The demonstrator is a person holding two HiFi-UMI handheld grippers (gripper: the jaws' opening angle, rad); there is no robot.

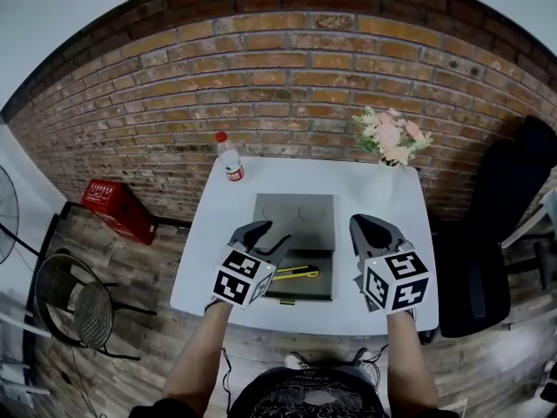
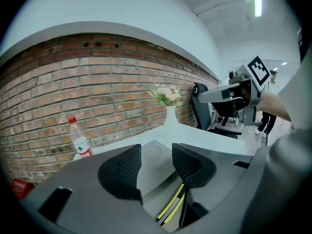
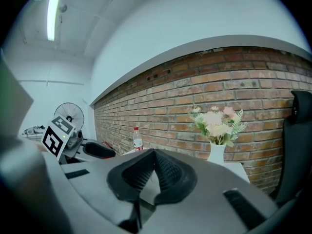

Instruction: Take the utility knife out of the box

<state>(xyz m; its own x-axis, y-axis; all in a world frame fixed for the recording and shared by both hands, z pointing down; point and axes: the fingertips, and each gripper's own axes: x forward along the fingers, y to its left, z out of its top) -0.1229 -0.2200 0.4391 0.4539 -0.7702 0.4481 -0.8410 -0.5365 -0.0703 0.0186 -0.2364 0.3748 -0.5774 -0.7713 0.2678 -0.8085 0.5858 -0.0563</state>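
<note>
The desk (image 1: 209, 264) is white and rectangular, and its far edge is toward the brick wall (image 1: 278, 77). Three things rest directly on it. A grey box (image 1: 296, 225) lies open in the middle, with its lid folded back flat toward the wall. A clear bottle (image 1: 231, 162) with a red cap stands upright at the far left corner. A white vase (image 1: 388, 174) with pale flowers (image 1: 392, 136) stands at the far right corner, well apart from the bottle.
</note>
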